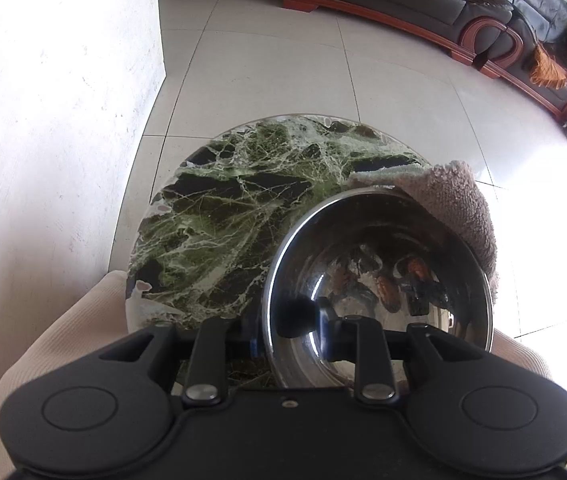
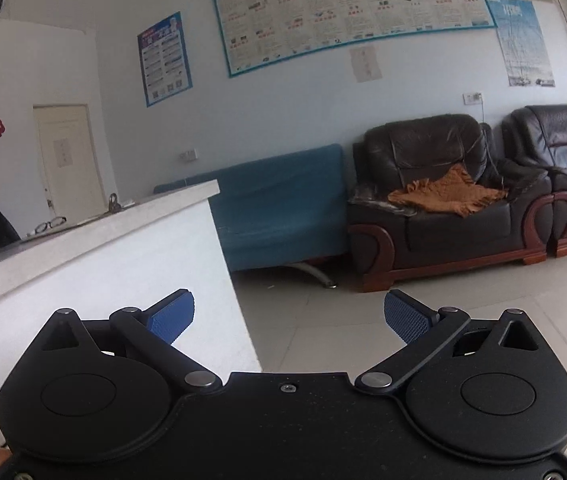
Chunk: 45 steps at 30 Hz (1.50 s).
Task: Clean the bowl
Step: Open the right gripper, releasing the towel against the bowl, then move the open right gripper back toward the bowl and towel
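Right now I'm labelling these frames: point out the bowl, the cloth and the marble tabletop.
bowl (image 1: 379, 280): left wrist view, shiny inner wall.
cloth (image 1: 459, 204): left wrist view, fuzzy fold past the bowl's far rim.
marble tabletop (image 1: 223, 216): left wrist view, bare green-veined surface.

The bowl (image 1: 379, 280) is polished, mirror-bright metal on a glossy green-veined marble tabletop (image 1: 219, 216). At its one o'clock lies a nubby grey terry cloth (image 1: 459, 208). Floor tiles (image 1: 283, 68) look smooth.

My left gripper (image 1: 295, 326) fingertips hidden behind steel bowl (image 1: 379, 280) rim; towel (image 1: 455, 208) partly behind bowl; wall poster (image 2: 347, 8) text too small.
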Each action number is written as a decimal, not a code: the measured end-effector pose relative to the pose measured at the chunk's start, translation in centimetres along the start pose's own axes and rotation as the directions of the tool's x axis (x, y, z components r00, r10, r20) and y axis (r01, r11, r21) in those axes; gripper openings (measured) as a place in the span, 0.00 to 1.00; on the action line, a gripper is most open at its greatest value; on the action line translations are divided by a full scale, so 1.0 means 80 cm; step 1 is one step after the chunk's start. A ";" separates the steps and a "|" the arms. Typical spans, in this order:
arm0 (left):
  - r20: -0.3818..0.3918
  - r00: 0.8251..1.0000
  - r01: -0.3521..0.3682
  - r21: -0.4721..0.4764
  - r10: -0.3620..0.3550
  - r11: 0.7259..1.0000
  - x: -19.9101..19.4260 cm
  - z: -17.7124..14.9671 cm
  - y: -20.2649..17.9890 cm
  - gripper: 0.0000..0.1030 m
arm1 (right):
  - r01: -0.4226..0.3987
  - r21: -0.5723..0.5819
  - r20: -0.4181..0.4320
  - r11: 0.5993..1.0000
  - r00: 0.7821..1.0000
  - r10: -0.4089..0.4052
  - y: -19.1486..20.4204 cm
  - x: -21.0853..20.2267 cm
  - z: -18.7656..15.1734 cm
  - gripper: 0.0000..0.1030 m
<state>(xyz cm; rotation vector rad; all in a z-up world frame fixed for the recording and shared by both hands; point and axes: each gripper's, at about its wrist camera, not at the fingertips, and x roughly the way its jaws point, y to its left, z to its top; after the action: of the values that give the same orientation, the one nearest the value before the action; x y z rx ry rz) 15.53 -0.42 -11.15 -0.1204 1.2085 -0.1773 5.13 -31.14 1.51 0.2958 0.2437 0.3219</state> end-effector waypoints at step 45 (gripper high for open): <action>-0.021 1.000 0.019 0.046 -0.018 0.999 0.009 0.005 -0.004 0.32 | -0.473 -0.576 -0.641 0.667 0.768 -0.008 0.054 0.149 -0.168 0.51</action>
<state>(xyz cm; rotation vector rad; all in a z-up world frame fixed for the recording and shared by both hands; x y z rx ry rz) 16.18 -0.85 -11.64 -0.0898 1.2233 -0.2225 11.15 -19.83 -11.78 -0.5965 0.6903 0.7645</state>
